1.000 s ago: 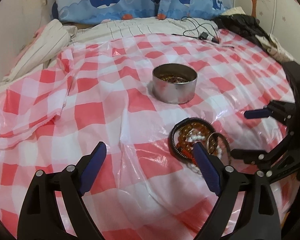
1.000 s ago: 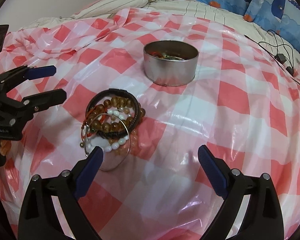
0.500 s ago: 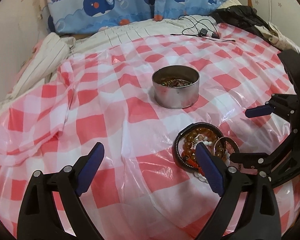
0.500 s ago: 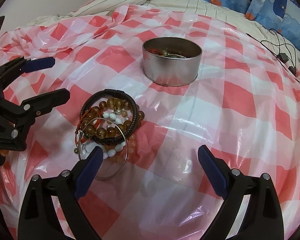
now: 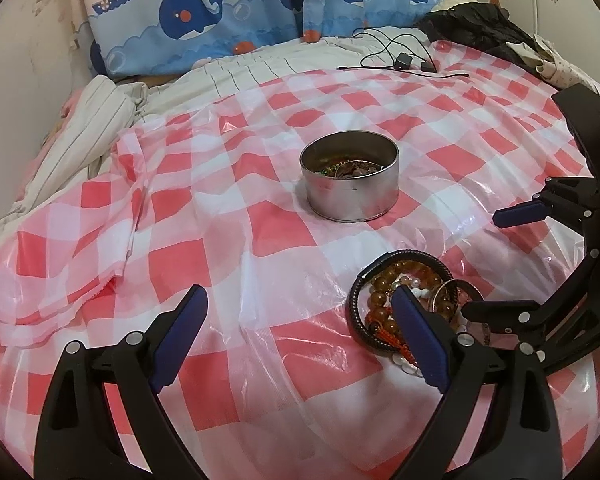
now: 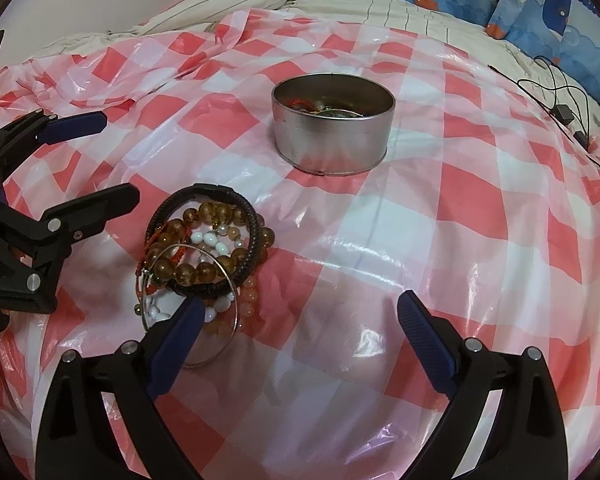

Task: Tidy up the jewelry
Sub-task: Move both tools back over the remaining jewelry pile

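step in hand: by my reading, picking one bracelet out of the bracelet pile [image 6: 204, 256] to carry it to the round tin [image 6: 331, 120]; nothing is lifted yet.
left tongs [image 5: 300, 336]: spread wide and empty, low over the checked plastic sheet [image 5: 228, 240]; the pile sits at their right finger, partly hidden behind it.
right tongs [image 6: 300, 332]: also wide apart and holding nothing; their left finger tip overlaps the near edge of the pile, over the thin wire bangle [image 6: 216, 312].
where the jewelry is: ahead and left of the right tongs, ahead and right of the left tongs, between the two tools; the tin stands farther ahead of both, well apart from the pile, with some pieces already inside.
doing it well: the black braided band [image 6: 244, 216], amber beads, white beads and a red cord lie tangled, so aim to close on a single strand at the outer edge and lift slowly; i judge the bangle or the black band easiest to separate.
risk: a neighbouring strand could drag along, and the slick sheet over the soft bed may bunch under the fingers.
in the way: the two tools are close together at the pile and could knock each other.
around: whale-print pillows [image 5: 228, 12], a black cable [image 5: 395, 56] and dark clothing [image 5: 483, 28] far ahead of the left tongs, clear of the path.
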The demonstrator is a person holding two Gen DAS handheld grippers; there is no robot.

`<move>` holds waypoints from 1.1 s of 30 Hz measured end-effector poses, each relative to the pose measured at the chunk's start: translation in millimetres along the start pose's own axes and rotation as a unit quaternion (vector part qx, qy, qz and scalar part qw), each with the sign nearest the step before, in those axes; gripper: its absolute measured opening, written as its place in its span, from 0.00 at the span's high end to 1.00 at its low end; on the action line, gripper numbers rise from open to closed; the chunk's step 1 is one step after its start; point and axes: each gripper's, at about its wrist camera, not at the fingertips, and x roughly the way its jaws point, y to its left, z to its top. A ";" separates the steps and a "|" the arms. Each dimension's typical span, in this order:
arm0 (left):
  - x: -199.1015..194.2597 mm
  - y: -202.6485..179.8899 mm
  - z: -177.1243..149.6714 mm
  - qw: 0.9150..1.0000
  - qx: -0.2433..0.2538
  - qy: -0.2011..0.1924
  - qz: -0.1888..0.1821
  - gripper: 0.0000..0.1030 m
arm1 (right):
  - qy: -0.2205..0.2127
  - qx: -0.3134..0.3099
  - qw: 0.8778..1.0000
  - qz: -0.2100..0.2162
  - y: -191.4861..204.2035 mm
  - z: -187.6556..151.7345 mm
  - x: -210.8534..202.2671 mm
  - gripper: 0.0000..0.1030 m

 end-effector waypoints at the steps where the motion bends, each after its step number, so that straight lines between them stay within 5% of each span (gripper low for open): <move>1: 0.3 0.0 0.0 1.000 0.000 0.000 0.000 0.13 | 0.000 0.000 1.000 -0.001 0.1 0.4 0.6 0.10; 33: 3.9 -1.7 2.3 1.000 0.010 0.001 0.006 0.12 | 0.006 0.001 1.000 -0.018 -4.6 4.0 6.1 0.07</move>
